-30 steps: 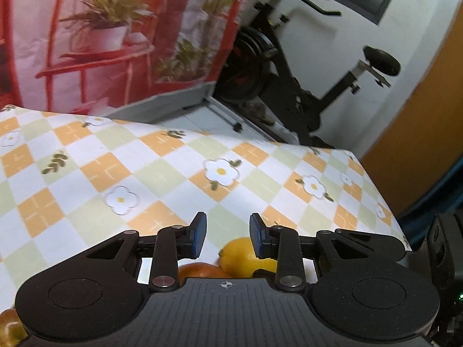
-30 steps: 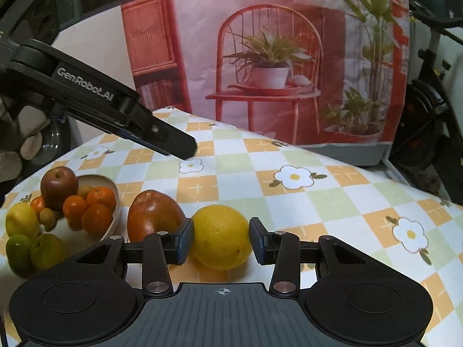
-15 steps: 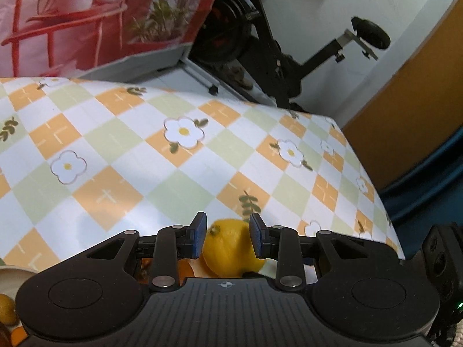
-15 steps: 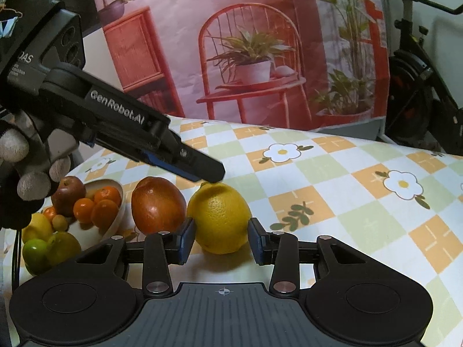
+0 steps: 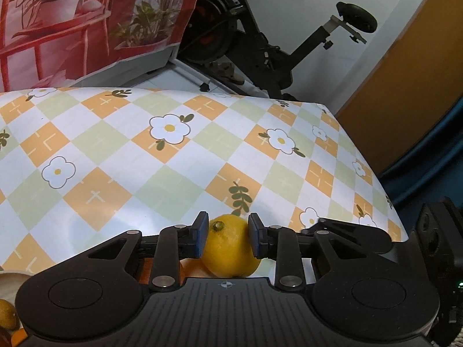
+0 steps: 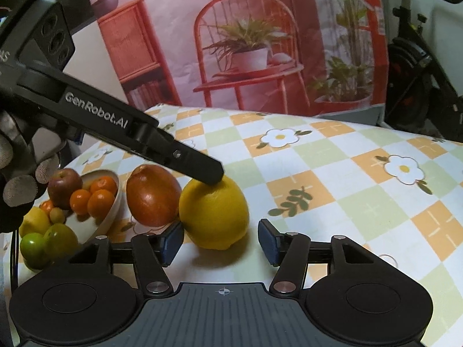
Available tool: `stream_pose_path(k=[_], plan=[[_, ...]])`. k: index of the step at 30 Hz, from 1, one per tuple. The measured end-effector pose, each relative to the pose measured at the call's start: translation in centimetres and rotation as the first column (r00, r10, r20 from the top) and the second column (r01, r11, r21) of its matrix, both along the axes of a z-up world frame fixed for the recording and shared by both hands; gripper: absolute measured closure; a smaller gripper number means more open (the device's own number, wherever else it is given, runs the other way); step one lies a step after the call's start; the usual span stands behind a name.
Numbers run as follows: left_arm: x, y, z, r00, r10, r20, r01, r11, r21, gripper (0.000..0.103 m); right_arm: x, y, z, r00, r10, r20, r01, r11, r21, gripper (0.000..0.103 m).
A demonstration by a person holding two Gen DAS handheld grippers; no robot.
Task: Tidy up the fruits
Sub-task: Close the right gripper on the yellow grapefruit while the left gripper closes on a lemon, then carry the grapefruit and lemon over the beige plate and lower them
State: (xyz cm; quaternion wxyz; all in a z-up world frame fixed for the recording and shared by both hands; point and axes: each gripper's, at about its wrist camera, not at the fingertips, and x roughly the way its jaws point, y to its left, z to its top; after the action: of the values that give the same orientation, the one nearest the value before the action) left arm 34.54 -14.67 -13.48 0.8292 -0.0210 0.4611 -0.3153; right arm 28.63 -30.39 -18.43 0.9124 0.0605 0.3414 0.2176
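Observation:
A yellow lemon (image 6: 214, 212) rests on the checked tablecloth (image 6: 332, 179) next to a red-brown mango (image 6: 152, 195). My left gripper (image 5: 227, 238) reaches down from the left, its blue pads against both sides of the lemon (image 5: 230, 250); in the right wrist view its fingertips (image 6: 211, 173) touch the lemon's top. My right gripper (image 6: 220, 243) is open and empty, just in front of the lemon. A white bowl (image 6: 111, 211) at the left holds small oranges (image 6: 97, 195) and a red apple (image 6: 63, 188).
Loose fruit lies by the bowl: a yellow lemon (image 6: 34, 221) and green limes (image 6: 47, 244). The table's far and right edges (image 5: 373, 173) drop off toward an exercise bike (image 5: 277, 43). A red printed backdrop (image 6: 246, 43) hangs behind the table.
My left gripper came down from above and closed onto the lemon. My right gripper opened wider and backed off slightly from the lemon.

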Motion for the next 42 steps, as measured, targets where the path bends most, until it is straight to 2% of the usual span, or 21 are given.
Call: stream_pose_path(k=[6, 11, 30, 36, 42], plan=[[-0.7, -0.6, 0.1, 0.999, -0.037, 0.009, 0.037, 0.999, -0.004, 0.075, 0.5, 0.9, -0.3, 1.0, 0.006, -0.015, -0.006, 1.0, 0.004, 0.051], [-0.8, -0.3, 0.0, 0.999, -0.039, -0.009, 0.038, 0.999, -0.024, 0.076, 0.0, 0.8, -0.6, 1.0, -0.006, -0.016, 0.006, 1.0, 0.015, 0.051], [-1.8, 0.0, -0.1, 0.999, -0.043, 0.001, 0.043, 0.999, -0.024, 0.075, -1.2, 0.9, -1.0, 0.999, -0.045, -0.017, 0.046, 0.999, 0.024, 0.052], [-2.6, 0.4, 0.5, 0.999, -0.049, 0.017, 0.05, 0.998, -0.032, 0.075, -2.1, 1.3, -0.4, 0.999, -0.047, 0.005, 0.047, 0.999, 0.009, 0.052], [-4.2, 2.4, 2.4, 0.997, -0.05, 0.061, 0.053, 0.998, -0.04, 0.075, -2.7, 2.9, 1.7, 0.999, -0.013, 0.036, 0.013, 1.0, 0.0, 0.052]])
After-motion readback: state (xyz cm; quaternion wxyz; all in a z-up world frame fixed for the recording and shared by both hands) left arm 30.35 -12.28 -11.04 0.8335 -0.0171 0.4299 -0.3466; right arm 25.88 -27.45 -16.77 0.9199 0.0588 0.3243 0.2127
